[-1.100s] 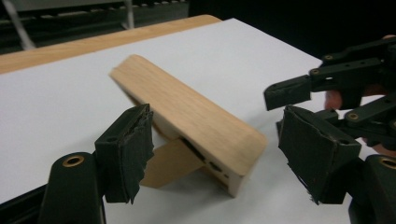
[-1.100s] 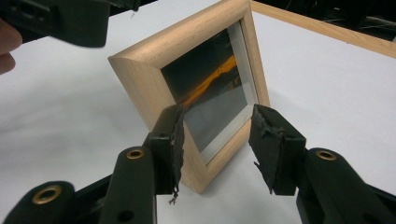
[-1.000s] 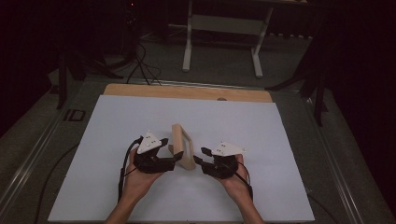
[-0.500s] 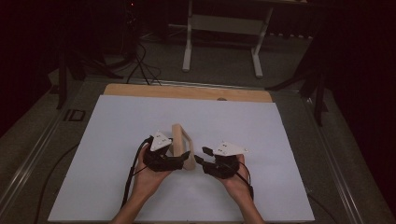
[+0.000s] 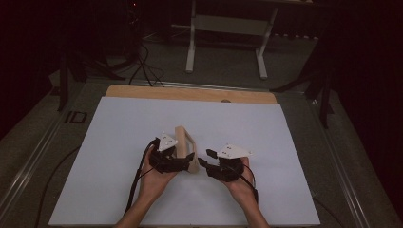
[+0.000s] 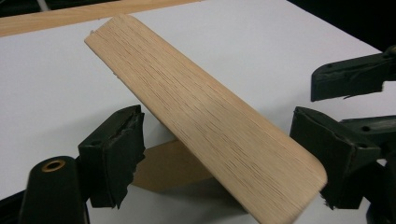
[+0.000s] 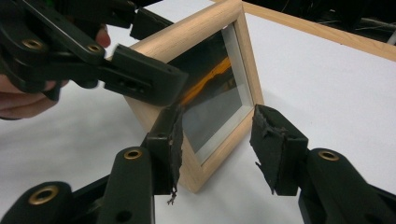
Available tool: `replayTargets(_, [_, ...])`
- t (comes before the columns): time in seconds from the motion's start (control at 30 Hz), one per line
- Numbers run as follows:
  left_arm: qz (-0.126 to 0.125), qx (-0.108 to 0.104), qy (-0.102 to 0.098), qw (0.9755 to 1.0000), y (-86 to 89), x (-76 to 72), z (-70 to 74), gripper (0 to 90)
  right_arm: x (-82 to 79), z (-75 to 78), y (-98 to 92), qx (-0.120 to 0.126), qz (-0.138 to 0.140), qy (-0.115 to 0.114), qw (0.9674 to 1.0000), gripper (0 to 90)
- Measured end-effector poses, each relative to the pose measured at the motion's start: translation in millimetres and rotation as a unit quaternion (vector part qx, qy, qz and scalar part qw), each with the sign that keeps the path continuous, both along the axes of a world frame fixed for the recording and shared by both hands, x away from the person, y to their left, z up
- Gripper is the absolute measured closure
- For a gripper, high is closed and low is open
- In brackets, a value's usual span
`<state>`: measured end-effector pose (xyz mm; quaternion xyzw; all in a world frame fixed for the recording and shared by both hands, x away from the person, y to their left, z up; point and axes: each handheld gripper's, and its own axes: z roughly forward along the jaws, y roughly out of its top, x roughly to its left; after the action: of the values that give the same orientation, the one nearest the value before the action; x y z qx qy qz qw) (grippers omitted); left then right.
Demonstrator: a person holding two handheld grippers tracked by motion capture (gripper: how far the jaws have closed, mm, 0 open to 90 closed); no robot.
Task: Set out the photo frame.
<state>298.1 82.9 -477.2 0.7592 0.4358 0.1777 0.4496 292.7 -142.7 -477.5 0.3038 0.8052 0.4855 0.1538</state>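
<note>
Wooden picture frame [image 5: 186, 148] stands on the white desk [image 5: 285, 142], between the unclenched jaws of the left claw [image 5: 189, 160]; right claw [image 5: 205, 158] gapes alongside.

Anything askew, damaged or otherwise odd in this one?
The wooden picture frame stands tilted on the white table, leaning rather than upright. The black padding on the right gripper looks torn and ragged at its edges. Nothing spilled.

A dim lab or studio: white board [image 5: 285, 142] on a table, metal stand legs [image 5: 228, 42] (cables [image 5: 142, 61] trailing) behind.
</note>
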Motion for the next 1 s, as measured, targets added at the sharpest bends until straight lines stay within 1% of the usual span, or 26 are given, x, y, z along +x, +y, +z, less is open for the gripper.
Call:
replayTargets(0.17, [-0.004, -0.001, 0.000, 1.0000, -1.4, 0.9, -0.7, 23.5, 0.4, 1.3, -2.7, 0.004, -0.003, 0.000, 1.0000, 53.2])
replayTargets(0.27, [-0.006, 0.000, 0.001, 1.0000, -1.5, 0.8, -0.8, 24.4, 0.3, 2.0, -3.7, 0.006, -0.005, -0.001, 1.0000, 53.2])
replayTargets(1.0, [0.001, -0.002, 0.007, 1.0000, -1.4, 0.2, 0.2, 25.8, 1.1, 6.7, -8.6, 0.017, -0.010, -0.005, 0.9998, 52.6])
